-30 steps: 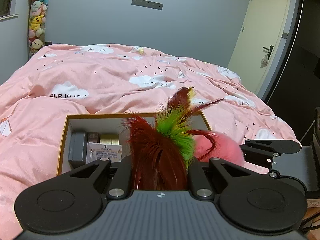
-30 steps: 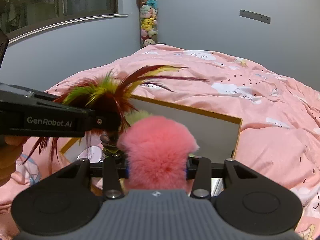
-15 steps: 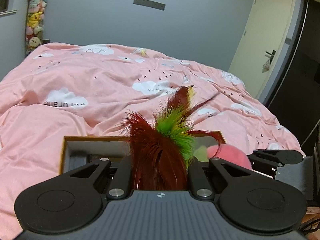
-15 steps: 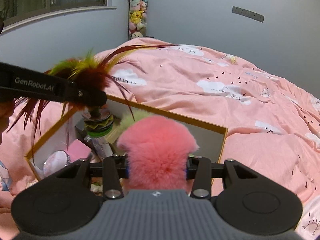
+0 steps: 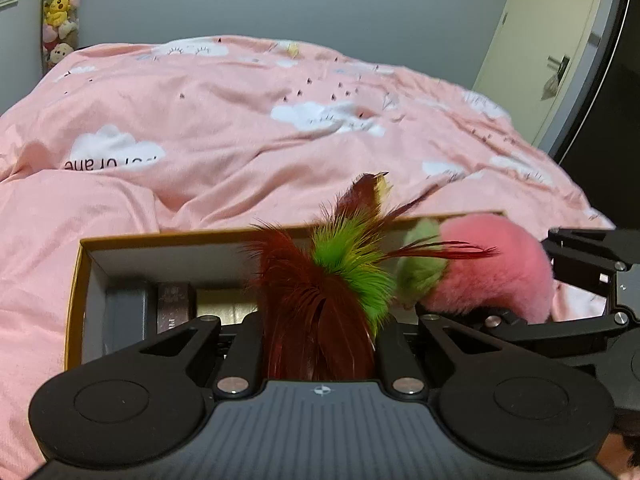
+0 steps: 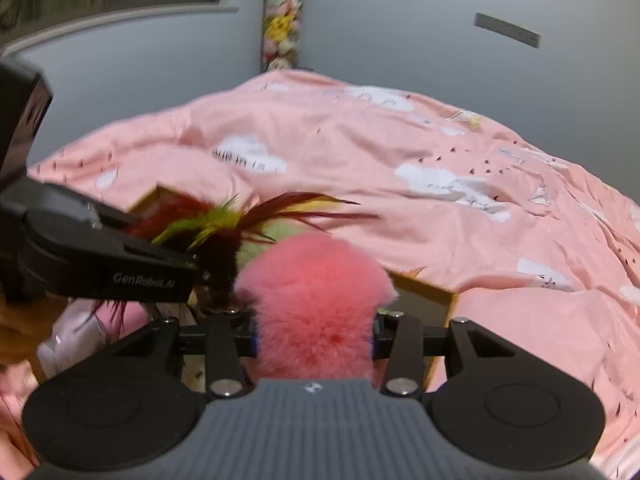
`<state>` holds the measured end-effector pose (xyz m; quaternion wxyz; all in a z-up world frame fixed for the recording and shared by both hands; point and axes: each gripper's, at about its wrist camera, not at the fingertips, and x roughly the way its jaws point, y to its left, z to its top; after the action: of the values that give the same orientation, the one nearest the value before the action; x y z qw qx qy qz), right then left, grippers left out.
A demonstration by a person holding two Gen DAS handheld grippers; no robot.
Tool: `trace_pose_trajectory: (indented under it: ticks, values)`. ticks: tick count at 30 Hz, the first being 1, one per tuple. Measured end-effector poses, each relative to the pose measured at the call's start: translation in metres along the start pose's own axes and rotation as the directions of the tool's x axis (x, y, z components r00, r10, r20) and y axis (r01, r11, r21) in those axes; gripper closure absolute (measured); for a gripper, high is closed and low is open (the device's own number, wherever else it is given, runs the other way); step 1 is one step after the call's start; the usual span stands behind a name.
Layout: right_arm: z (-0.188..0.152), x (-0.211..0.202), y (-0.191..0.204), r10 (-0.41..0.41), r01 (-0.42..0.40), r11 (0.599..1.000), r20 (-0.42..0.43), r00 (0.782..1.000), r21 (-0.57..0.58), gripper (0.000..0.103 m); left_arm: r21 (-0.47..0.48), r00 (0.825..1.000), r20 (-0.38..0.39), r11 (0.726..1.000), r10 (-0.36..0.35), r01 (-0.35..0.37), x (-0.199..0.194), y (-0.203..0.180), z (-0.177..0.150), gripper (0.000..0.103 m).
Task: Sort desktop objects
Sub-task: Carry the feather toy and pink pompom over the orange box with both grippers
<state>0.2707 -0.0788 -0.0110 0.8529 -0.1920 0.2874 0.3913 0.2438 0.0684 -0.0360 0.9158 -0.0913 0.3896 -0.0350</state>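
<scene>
My left gripper (image 5: pixel 320 332) is shut on a feather toy (image 5: pixel 320 280) of dark red, green and yellow plumes that fan up above its fingers. My right gripper (image 6: pixel 316 332) is shut on a fluffy pink pompom (image 6: pixel 316 292) with a pale green tuft behind it. In the left wrist view the pompom (image 5: pixel 492 264) and the right gripper (image 5: pixel 580 280) sit close at the right. In the right wrist view the left gripper (image 6: pixel 200 272) holds the feathers (image 6: pixel 224 232) just left of the pompom. Both toys hover over an open gold-rimmed box (image 5: pixel 80 272) on the bed.
The box holds a grey case (image 5: pixel 128 312), a small dark box (image 5: pixel 174 304) and other items, partly hidden. It rests on a pink cloud-print duvet (image 5: pixel 240 120). A column of plush toys (image 5: pixel 60 12) stands in the far corner; a door (image 5: pixel 540 40) is at right.
Both grippers have sunk and moved closer together over the box. The pompom now sits right beside the feathers, and the box's far rim shows higher in the left wrist view.
</scene>
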Motion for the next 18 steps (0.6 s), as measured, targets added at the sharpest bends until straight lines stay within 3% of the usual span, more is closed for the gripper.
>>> trace_pose_trajectory:
  ticks: [7,11,18]
  values:
    - [0.0,0.035,0.012,-0.036,0.023,0.993,-0.112,0.993,-0.115,0.057,-0.003,1.0,-0.022,1.0,0.007,-0.007,0.008,0.004,-0.005,0.088]
    - [-0.001,0.041,0.013,-0.036,0.017,0.99,-0.131,0.991,-0.143,0.057,-0.012,1.0,-0.022,1.0,-0.006,0.006,0.011,0.006,-0.005,0.087]
    - [0.002,0.049,0.014,-0.059,0.032,0.987,-0.164,0.985,-0.159,0.057,-0.044,0.999,-0.017,0.998,-0.041,0.04,0.005,0.011,-0.003,0.074]
